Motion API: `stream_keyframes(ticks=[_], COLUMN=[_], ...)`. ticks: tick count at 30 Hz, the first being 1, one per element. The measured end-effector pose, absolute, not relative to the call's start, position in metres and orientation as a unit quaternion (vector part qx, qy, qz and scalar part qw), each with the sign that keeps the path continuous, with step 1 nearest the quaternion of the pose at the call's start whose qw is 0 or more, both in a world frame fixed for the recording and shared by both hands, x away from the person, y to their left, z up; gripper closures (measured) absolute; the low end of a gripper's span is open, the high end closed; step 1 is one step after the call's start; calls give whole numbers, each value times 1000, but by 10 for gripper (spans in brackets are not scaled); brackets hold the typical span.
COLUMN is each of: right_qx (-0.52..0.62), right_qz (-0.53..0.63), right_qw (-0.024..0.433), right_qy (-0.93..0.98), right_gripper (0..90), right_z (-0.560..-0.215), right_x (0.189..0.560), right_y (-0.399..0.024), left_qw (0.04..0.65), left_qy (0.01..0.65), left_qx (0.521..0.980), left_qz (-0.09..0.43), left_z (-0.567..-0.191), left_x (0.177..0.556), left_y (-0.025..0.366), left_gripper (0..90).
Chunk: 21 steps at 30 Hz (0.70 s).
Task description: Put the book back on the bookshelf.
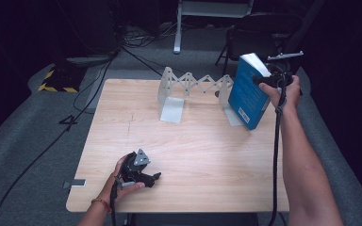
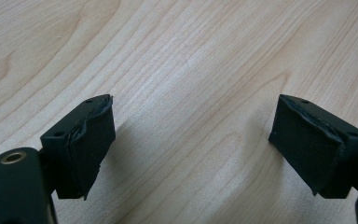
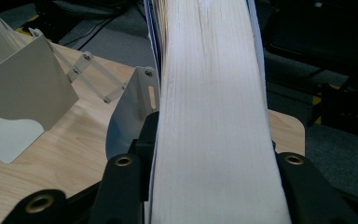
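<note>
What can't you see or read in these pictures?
- Book cover: the print in the high view is too small to read; in the right gripper view just the page edges face the camera.
- Right gripper: the book hides its fingertips.
- Far bookend plate: partly behind the book in the high view.
- Left gripper: its body is cut off by the bottom edge.

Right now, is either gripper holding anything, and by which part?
The right gripper holds the blue book, clamped across its covers at the page edge, near the top. The left gripper is open over the table, holding nothing.
</note>
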State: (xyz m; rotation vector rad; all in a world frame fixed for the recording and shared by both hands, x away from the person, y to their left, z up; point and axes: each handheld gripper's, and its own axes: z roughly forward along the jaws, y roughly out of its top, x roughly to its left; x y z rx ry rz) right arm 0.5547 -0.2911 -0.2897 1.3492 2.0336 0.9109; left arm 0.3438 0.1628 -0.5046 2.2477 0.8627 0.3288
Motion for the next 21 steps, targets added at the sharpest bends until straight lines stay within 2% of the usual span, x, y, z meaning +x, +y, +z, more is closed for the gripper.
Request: stream_keyframes(ticks=[7,21], right_qx=[507,523], right_qz=[319,330], right_qw=[277,267], right_qy=[751,739], right_gripper=[600,597], right_z=[-297,-308], right_x=[563,568], right_y=[-288,-295], left_qw=[348,347], left_qy=[335,334], left_qx=[866,867], left_qz=[128,129], left_z=[-505,-505], left_x=[343,343], left_y=[163,163], left_gripper=[141,142])
